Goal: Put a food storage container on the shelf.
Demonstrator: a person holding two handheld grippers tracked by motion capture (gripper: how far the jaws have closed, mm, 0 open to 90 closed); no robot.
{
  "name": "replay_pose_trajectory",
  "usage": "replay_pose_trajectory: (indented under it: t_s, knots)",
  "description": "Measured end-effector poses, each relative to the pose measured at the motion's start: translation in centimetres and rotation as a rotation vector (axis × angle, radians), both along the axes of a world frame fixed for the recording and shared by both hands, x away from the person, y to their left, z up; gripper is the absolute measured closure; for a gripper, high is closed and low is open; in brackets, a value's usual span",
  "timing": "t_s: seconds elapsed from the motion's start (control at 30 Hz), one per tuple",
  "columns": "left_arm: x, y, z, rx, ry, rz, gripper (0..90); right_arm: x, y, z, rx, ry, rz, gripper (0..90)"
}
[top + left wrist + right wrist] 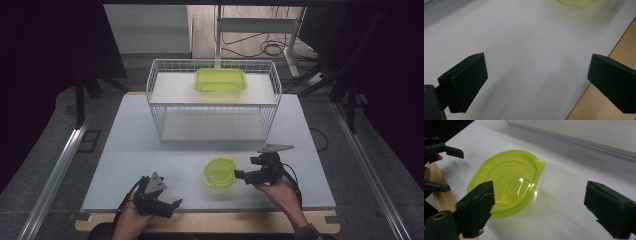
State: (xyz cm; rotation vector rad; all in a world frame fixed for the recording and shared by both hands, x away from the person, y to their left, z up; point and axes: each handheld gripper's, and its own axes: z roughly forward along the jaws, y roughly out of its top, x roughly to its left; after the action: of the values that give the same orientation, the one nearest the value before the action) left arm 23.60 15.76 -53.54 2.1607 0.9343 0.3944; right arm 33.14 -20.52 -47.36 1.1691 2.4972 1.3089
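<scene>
We hold our right hand-held gripper (239, 175) wide open, touching nothing, just beside the round green tub (220, 172) on the table (130, 150), and our left hand-held gripper (175, 204) is open and empty too.

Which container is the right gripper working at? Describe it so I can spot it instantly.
Start at the wire basket at the table's far side, then come toward the person's edge. There, just left of the open right gripper, sits the round container with a yellow-green lid. Its rectangular lookalike rests up on the basket.
</scene>
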Motion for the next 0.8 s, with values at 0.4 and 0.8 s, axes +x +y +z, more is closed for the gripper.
replay_pose_trajectory:
  t_s: [0.4, 0.8]
  knots:
    - [0.0, 0.0, 0.0, 0.014, 0.001, 0.002, 2.5, 2.0, 0.5, -0.4, 0.073, 0.161, 0.022, 49.3]
    - [0.0, -0.1, -0.1, 0.02, 0.002, -0.002, 2.5, 4.2, 0.1, -2.2, 0.164, 0.323, 0.035, 65.2]
